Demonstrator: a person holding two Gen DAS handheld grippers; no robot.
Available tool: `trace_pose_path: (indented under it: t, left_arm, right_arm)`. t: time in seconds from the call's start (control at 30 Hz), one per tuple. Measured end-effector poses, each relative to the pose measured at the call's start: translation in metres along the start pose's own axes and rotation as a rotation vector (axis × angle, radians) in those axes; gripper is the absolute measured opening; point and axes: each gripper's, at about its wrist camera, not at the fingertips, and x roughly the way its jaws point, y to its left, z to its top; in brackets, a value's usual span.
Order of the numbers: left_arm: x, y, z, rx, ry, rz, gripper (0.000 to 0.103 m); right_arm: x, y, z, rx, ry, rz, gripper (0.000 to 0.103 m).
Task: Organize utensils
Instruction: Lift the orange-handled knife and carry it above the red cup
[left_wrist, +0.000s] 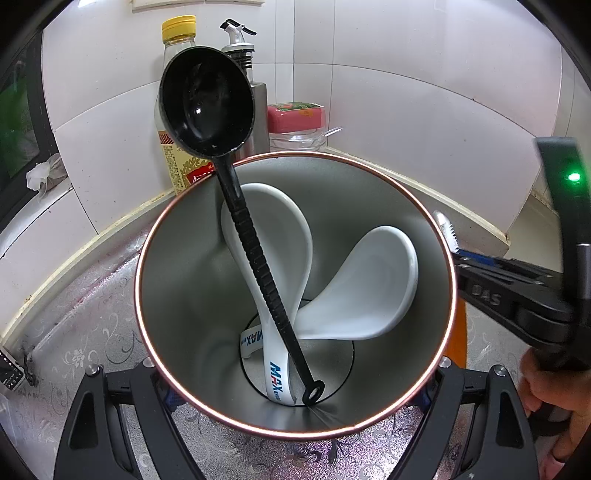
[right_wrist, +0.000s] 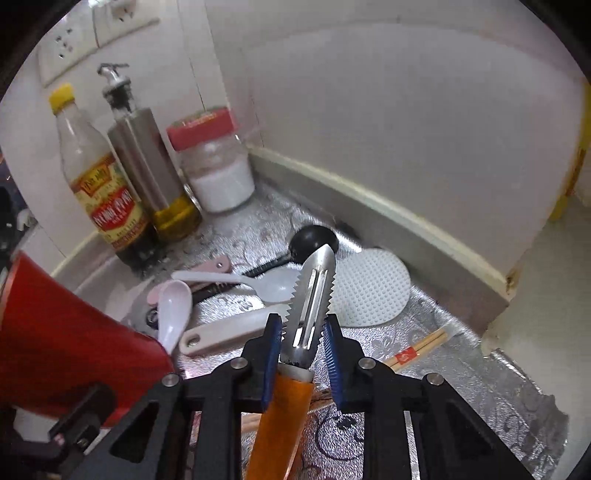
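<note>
The right gripper (right_wrist: 301, 345) jaws pinch the orange-handled peeler (right_wrist: 308, 295); the left gripper (left_wrist: 295, 424) jaws clamp the cup (left_wrist: 424, 229). Judged mid-transfer: next, lower the peeler into the cup.

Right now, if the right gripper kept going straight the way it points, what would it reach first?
Probably the white dimpled rice paddle, lying on the foil-covered counter just beyond the peeler between the right gripper fingers. Depth is unclear; the peeler's tip would likely touch first.

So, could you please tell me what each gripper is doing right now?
Left gripper: closed on the red cup.
Right gripper: closed on the orange-handled peeler.
</note>
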Motion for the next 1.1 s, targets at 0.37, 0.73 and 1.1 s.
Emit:
trace_pose_path:
  t: [0.37, 0.73, 1.1]
  left_arm:
    - [0.000, 0.000, 0.000, 0.001, 0.000, 0.001, 0.089]
    - [0.000, -0.001, 0.000, 0.001, 0.000, 0.002, 0.089]
    - [-0.001, -0.002, 0.000, 0.005, 0.000, 0.003, 0.089]
  right_arm:
    - [-0.056, 0.004, -0.002, -0.018, -0.161, 0.029, 0.025]
    - [-0.090, 0.015, 0.005, -0.049, -0.256, 0.063, 0.024]
    - [-0.124, 0.037, 0.017, -0.110, -0.341, 0.131, 0.024]
